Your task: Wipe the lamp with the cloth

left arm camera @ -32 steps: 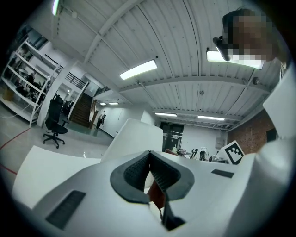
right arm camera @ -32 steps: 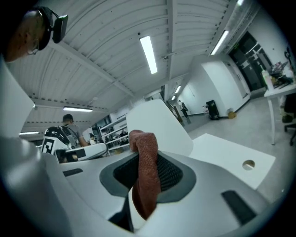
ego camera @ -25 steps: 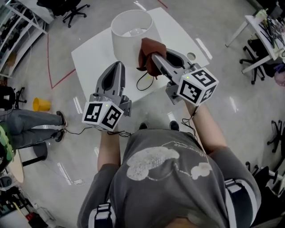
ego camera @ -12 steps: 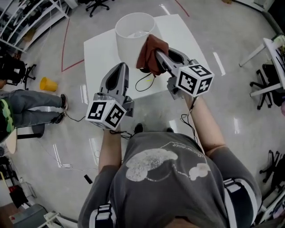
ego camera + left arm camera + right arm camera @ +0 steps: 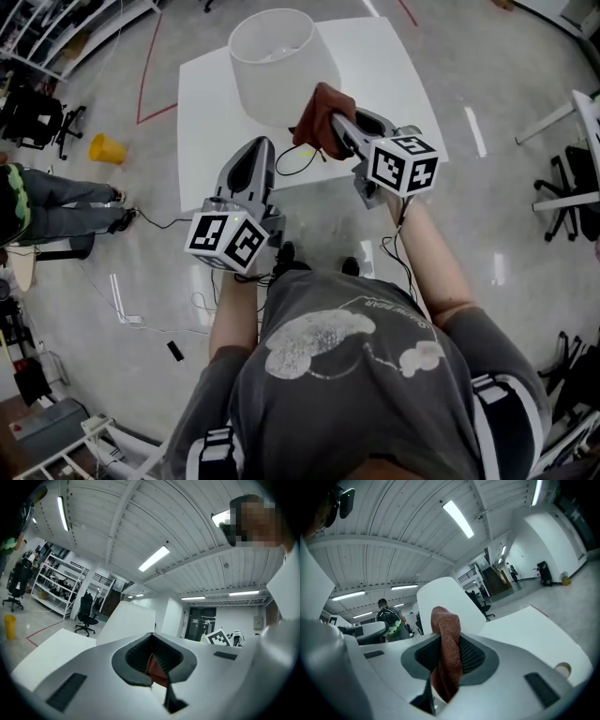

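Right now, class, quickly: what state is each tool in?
Left tool: closed, tips together.
Right tool: closed on the cloth.

Below me a white square table (image 5: 375,66) stands on the grey floor (image 5: 487,216). The white lamp (image 5: 275,66) stands upright on it, a black cord (image 5: 292,157) loops near my edge, and a small ring (image 5: 563,669) lies near a corner.

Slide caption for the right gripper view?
Right gripper clamped on a rust-brown cloth, pointed toward the white lampshade standing on the white table.
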`<state>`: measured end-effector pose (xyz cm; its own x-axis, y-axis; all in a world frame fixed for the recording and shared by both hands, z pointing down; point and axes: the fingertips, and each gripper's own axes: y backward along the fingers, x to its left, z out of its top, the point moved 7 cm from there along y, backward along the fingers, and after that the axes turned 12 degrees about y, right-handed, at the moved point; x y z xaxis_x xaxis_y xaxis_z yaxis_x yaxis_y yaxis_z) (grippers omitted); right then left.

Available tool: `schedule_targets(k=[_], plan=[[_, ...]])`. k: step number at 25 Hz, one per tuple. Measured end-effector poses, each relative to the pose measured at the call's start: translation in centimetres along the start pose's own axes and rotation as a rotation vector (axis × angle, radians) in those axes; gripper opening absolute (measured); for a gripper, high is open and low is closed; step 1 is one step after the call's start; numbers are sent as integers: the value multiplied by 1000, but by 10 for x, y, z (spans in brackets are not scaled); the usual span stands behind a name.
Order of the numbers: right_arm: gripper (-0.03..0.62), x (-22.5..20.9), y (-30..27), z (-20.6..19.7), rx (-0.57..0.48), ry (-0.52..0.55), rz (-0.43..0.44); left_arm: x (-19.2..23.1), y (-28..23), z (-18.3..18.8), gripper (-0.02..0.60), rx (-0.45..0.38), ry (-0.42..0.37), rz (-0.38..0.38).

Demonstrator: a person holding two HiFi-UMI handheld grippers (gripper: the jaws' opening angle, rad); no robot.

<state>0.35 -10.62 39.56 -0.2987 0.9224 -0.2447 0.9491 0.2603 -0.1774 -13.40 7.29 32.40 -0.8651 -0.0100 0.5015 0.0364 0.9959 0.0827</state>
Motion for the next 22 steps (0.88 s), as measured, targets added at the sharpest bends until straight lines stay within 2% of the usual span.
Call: schedule_targets(k=[5, 12, 17, 22], plan=[[91, -3, 23, -3, 2, 8, 9, -15, 0, -12, 8, 1, 3, 7], [91, 0, 56, 39, -128, 18, 37, -46, 1, 0, 8, -40, -45, -21], [91, 11, 54, 67, -211, 27, 62, -53, -4, 14, 8, -72, -79, -42], [91, 13, 29, 88, -224, 42, 56, -43, -21, 26, 8, -80, -85, -47]])
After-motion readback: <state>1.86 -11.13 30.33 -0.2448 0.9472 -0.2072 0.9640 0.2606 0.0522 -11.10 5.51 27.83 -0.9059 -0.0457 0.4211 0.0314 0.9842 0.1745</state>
